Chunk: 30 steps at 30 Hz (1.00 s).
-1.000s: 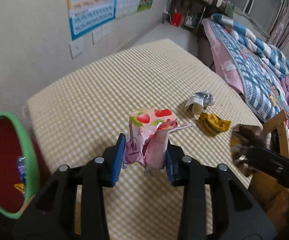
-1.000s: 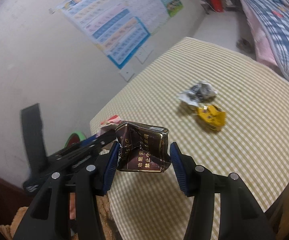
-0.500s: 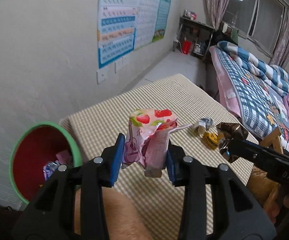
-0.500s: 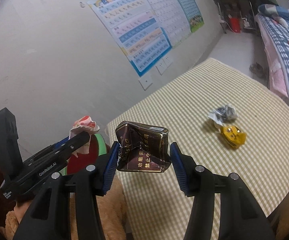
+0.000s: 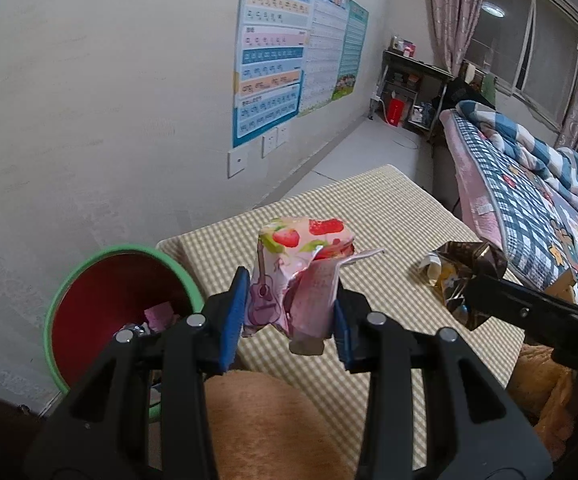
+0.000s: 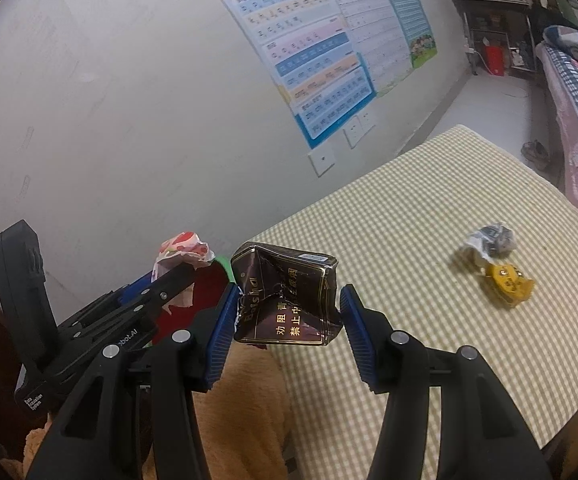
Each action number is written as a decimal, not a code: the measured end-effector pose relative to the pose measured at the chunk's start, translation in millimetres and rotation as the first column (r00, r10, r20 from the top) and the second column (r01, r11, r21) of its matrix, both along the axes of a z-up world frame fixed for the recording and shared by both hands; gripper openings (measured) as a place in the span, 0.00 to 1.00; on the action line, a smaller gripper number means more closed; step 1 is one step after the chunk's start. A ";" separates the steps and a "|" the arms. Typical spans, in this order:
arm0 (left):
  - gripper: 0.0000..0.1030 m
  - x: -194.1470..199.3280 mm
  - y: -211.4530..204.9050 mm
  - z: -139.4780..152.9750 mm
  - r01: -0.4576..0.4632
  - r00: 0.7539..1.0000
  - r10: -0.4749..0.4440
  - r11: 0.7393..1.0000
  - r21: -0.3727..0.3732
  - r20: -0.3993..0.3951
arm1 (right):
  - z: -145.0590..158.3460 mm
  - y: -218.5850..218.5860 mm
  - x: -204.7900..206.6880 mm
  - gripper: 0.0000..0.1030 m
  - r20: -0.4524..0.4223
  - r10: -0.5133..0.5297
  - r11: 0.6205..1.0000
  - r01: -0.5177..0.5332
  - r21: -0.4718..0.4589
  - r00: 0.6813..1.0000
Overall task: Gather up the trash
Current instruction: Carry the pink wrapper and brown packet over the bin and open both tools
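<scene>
My left gripper (image 5: 289, 316) is shut on a crumpled pink strawberry wrapper (image 5: 297, 272), held in the air above the table's near left corner. A green-rimmed red bin (image 5: 89, 312) with some trash inside stands on the floor to its left. My right gripper (image 6: 287, 320) is shut on a crushed dark brown cigarette pack (image 6: 285, 300). The right wrist view also shows the left gripper (image 6: 161, 280) with the pink wrapper (image 6: 181, 250) just left of the pack. A yellow wrapper (image 6: 507, 280) and a crumpled grey-white wrapper (image 6: 489, 240) lie on the checked tablecloth (image 6: 409, 240).
A white wall with learning posters (image 5: 273, 52) and sockets runs along the table's left side. A bed with a blue checked quilt (image 5: 529, 184) is at the right. A tan plush surface (image 5: 269, 420) lies under the grippers. A wooden chair back (image 5: 561, 284) stands by the table's right edge.
Both grippers have risen and drawn back from the table, each still holding its piece. The bin has come further into view on the left, and the two wrappers on the table look farther away.
</scene>
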<state>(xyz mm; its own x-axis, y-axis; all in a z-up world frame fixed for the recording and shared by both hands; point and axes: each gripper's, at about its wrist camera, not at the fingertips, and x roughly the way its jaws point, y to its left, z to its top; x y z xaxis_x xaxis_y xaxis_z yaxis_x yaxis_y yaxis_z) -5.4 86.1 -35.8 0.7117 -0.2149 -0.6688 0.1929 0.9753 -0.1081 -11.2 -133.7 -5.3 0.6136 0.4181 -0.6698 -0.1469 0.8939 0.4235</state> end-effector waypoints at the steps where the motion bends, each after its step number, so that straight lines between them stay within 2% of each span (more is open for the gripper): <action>1: 0.36 -0.1 4.3 -0.7 -0.008 1.000 0.008 1.000 -0.002 -0.001 | -0.1 3.6 1.1 0.49 -0.001 0.006 1.000 -0.006 -0.001 1.000; 17: 0.36 -3.0 68.2 -10.0 -0.151 0.989 0.151 0.988 0.009 -0.001 | -13.6 68.9 20.6 0.49 -0.047 0.125 0.992 -0.126 -0.021 0.991; 30: 0.36 -5.0 109.8 -16.8 -0.254 0.967 0.254 0.967 0.033 -0.008 | -18.8 119.6 39.2 0.49 -0.059 0.229 0.972 -0.231 -0.033 0.972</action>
<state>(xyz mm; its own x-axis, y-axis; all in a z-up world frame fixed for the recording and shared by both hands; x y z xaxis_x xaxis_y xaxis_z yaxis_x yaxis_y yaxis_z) -10.3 195.8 -52.6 0.7323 -0.0066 -0.6809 -0.0626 0.9951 -0.0770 28.0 -14.1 -24.1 0.4658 0.5164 -0.7186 -0.3284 0.8550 0.4015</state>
